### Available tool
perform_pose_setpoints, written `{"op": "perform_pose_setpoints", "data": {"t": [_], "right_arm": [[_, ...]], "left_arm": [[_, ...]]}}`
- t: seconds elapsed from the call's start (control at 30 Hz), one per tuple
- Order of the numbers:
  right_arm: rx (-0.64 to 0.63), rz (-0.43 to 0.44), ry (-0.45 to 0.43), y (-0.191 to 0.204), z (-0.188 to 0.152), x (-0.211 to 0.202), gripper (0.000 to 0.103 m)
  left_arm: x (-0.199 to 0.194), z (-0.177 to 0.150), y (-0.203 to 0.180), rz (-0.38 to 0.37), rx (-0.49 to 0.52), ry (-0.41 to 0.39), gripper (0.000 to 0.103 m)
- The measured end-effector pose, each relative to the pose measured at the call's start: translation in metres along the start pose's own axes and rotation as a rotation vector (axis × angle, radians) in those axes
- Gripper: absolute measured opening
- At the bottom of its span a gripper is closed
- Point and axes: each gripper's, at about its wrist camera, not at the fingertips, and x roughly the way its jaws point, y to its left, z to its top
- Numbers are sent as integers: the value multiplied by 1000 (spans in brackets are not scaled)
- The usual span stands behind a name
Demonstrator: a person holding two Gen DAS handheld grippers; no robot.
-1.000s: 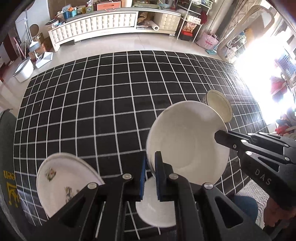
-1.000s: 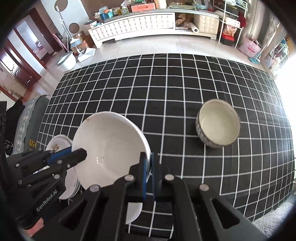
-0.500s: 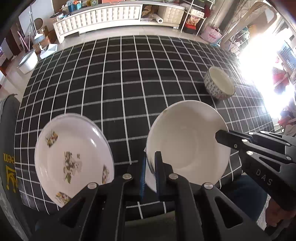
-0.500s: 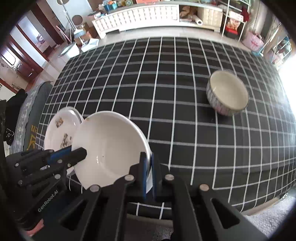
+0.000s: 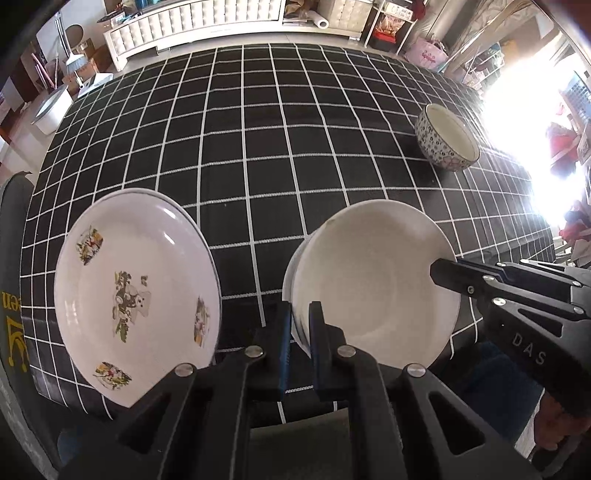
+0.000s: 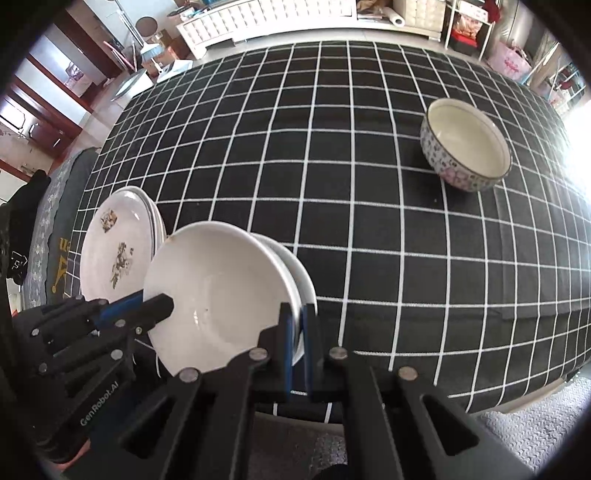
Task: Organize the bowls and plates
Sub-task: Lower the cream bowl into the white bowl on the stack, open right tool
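Both grippers hold one plain white deep plate (image 5: 373,280) above the table's near edge. My left gripper (image 5: 297,325) is shut on its left rim; my right gripper (image 6: 295,332) is shut on its right rim (image 6: 221,295). A second white plate (image 6: 295,269) shows just beneath it; whether they touch I cannot tell. A stack of flower-patterned plates (image 5: 136,295) lies at the near left, also seen in the right wrist view (image 6: 118,254). A patterned bowl (image 5: 447,138) stands upright at the far right (image 6: 467,146).
The table wears a black cloth with a white grid (image 5: 258,129). A dark chair back with yellow print (image 5: 13,325) stands at the left edge. A white cabinet (image 5: 229,18) and floor clutter lie beyond the far edge.
Both grippers have risen and pulled back with the white plate. The patterned plate stack and the bowl now show more fully, farther below.
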Motion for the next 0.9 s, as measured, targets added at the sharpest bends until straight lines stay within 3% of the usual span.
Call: {"op": "perform_pose_setpoints", "data": {"t": [0.9], "right_arm": [[29, -4, 28, -5, 1, 18, 8]], "left_arm": [[11, 4, 4, -32, -17, 4, 8]]}}
